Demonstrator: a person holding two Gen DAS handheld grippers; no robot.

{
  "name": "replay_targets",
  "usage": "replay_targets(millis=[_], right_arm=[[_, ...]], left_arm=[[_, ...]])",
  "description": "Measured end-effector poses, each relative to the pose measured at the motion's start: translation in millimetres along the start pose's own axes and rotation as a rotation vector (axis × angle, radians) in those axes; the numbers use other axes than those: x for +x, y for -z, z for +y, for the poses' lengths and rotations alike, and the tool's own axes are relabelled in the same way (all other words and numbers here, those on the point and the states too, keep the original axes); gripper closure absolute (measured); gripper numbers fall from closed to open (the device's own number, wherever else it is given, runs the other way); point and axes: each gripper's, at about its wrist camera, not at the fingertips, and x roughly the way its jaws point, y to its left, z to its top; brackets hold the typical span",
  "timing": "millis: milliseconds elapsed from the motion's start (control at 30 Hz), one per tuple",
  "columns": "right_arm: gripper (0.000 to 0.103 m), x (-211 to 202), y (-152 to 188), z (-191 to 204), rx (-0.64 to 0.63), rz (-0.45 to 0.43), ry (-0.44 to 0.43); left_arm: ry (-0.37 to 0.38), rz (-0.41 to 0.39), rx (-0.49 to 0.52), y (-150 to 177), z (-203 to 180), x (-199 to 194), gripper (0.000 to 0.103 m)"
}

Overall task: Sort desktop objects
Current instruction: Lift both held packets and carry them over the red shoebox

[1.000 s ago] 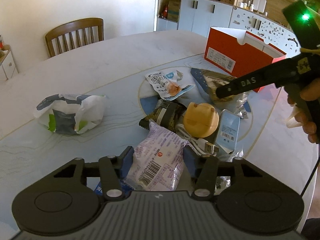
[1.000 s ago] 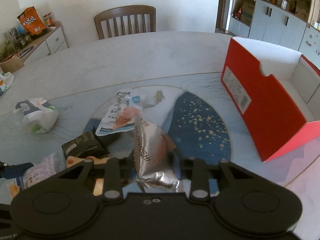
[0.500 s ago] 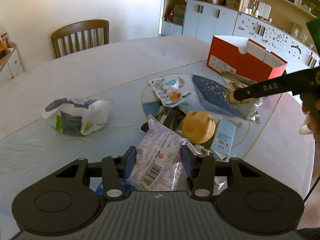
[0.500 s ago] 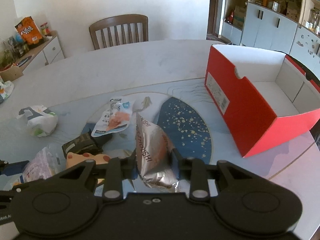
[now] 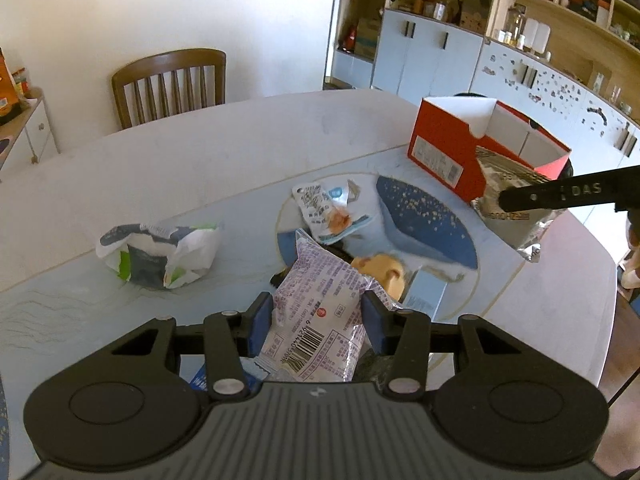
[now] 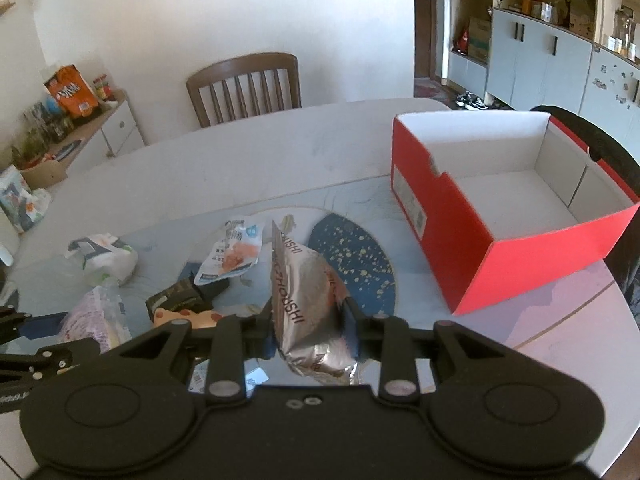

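The silver packet (image 6: 306, 300) is being clamped by the right gripper (image 6: 308, 322), the nearer one; the red box (image 6: 496, 216) is lying ahead-right. The purple packet (image 5: 320, 312) is being pinched by the left gripper (image 5: 318, 320).

Five snack packets (image 5: 319, 322), one red box (image 6: 500, 216), one wooden chair (image 5: 170, 82), two grippers (image 5: 318, 320)

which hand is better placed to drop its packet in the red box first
Right. Its gripper holds the silver packet close beside the open red box; the left gripper, holding the purple packet, is farther back.
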Motion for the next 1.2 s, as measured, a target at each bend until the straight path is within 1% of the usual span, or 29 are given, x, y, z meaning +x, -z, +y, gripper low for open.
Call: replay_targets(millis=[267, 433, 567, 800, 933, 1200], right_arm=[[0.073, -20.3, -21.9, -40.1, -0.032, -0.030, -0.081], [0.073, -20.0, -38.1, -72.4, -0.044, -0.058, -0.098], [0.073, -18.5, -57.6, -97.8, -0.044, -0.073, -0.116], [0.073, -17.1, -81.4, -136.9, -0.055, -0.094, -0.133], [0.073, -14.7, -90.7, -156.5, -0.066, -0.102, -0.132], [0.073, -2.6, -103.4, -197.2, -0.064, -0.091, -0.124]], left_arm=[[-0.019, -0.033, -0.054, -31.5, -32.8, 0.7, 0.057], [-0.038, -0.047, -0.069, -53.1, -57.9, 8.3, 0.057], [-0.047, -0.055, -0.063, -69.7, -79.6, 15.2, 0.057], [-0.055, -0.064, -0.052, -101.9, -116.9, 30.9, 0.057], [-0.059, -0.069, -0.033, -119.3, -140.3, 42.1, 0.057], [-0.059, -0.079, 0.004, -148.2, -181.9, 66.1, 0.057]])
